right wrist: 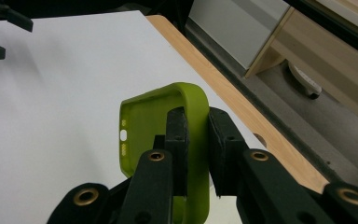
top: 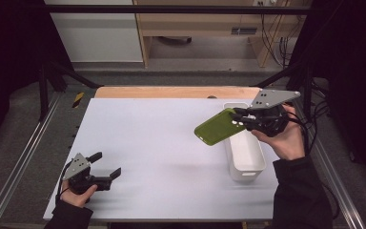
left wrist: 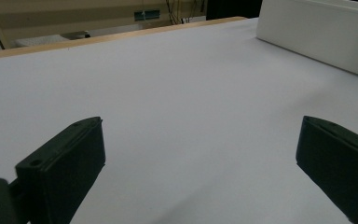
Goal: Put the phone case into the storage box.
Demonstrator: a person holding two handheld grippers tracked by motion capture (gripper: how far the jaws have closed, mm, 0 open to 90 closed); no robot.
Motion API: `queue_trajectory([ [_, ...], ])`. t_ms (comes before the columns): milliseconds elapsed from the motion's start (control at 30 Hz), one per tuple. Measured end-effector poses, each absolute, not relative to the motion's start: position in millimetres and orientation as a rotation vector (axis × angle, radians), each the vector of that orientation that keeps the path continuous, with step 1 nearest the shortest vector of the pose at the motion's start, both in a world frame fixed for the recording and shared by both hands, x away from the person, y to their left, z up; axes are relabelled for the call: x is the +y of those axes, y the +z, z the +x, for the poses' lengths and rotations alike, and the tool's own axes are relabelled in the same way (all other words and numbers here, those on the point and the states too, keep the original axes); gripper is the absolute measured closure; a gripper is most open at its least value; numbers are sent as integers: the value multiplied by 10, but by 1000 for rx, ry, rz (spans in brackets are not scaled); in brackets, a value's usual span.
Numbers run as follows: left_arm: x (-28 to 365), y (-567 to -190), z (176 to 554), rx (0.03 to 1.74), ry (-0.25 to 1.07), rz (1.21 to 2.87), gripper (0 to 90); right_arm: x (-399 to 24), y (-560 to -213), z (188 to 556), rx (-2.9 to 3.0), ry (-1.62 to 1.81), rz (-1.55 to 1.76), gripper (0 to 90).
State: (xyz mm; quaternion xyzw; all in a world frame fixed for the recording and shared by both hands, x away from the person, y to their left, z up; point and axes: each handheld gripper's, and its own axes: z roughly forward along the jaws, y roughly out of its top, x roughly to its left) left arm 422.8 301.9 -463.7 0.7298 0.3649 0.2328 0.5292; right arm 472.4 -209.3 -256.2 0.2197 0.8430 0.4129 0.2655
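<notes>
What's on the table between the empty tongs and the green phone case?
Nothing: in the high view, bare white table stretches from the left tongs to the green phone case.

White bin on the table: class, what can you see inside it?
The white bin shows bare white floor at its near end. The green phone case, clamped in the right gripper, covers its far end.

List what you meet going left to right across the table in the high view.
Left gripper, open, near the front-left corner → bare white table → green phone case, held up in the air → right gripper, shut on the case's edge.
</notes>
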Motion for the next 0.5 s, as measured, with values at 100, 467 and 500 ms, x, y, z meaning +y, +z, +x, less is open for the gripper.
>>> queue_trajectory([
  [100, 3018, -4637, 4227, 869, 557, 1743, 10, -2105, -2547, 4729, 2270, 1109, 588, 795],
  [467, 3008, -4642, 4232, 858, 550, 1749, 10, -2145, -2427, 4744, 2233, 1065, 554, 794],
  [500, 3007, -4643, 4232, 857, 550, 1750, 10, -2148, -2416, 4744, 2228, 1061, 551, 794],
])
